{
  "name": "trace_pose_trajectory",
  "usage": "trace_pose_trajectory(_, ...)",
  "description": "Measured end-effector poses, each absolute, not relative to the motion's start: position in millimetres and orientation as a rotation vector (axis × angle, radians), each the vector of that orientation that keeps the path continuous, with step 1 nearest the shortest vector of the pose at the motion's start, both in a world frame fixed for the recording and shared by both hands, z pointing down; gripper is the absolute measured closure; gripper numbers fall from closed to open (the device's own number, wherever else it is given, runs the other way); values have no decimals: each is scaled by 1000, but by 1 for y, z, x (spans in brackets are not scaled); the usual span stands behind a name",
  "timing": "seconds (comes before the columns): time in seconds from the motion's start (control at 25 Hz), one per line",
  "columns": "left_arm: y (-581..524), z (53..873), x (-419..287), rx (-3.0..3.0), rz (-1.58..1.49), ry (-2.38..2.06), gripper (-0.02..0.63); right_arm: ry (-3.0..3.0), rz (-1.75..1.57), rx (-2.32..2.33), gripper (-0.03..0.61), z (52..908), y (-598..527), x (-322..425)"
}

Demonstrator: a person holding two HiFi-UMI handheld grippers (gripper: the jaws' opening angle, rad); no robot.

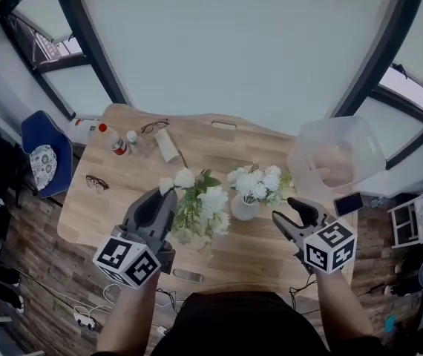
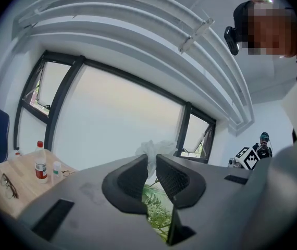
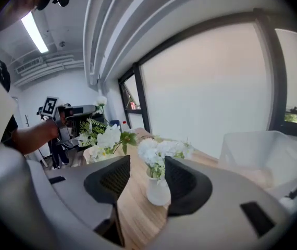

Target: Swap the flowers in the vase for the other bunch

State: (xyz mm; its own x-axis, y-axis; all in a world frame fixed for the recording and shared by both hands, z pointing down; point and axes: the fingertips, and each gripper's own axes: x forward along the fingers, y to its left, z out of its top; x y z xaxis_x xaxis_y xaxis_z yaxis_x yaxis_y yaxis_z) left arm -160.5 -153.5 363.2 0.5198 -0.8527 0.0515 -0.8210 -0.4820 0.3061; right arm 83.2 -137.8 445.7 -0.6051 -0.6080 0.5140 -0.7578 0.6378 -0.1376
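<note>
A small white vase (image 1: 243,208) stands on the wooden table (image 1: 122,221) with white flowers (image 1: 257,182) in it. Just left of it hangs a second bunch (image 1: 204,206) of white blooms and green fern. My left gripper (image 1: 165,199) is shut on this bunch's stems, and fern (image 2: 156,207) shows between its jaws in the left gripper view. My right gripper (image 1: 286,210) is open to the right of the vase and touches nothing. In the right gripper view the vase (image 3: 158,190) stands a little beyond the open gripper (image 3: 147,165), and the held bunch (image 3: 104,137) is at the left.
At the table's back left are two bottles (image 1: 115,139), a paper roll (image 1: 168,144) and two pairs of glasses (image 1: 96,183). A clear plastic bin (image 1: 335,158) stands at the right edge with a phone (image 1: 348,202) beside it. A blue chair (image 1: 44,154) is left of the table.
</note>
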Motion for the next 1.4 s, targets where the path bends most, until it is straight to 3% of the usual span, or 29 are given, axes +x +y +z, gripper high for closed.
trace_pose_trajectory(0.64,-154,343,-157,2546,-120,-1448,561,-2700,199,1381,411,356,-142,118)
trace_pose_trajectory(0.68,-154,342,-158,2549,-114,-1458,561,-2713,206,1392,428,355,-142,120)
trace_pose_trajectory(0.76,-152,339,-160,2551,-107,-1471,561,-2731,220,1417,522,353,-140,126)
trace_pose_trajectory(0.84,-150,337,-161,2553,-104,-1477,561,-2724,215,1445,552,354,-138,132)
trace_pose_trajectory(1.4,-154,338,-159,2546,-89,-1494,561,-2704,219,1528,552,358,-147,142)
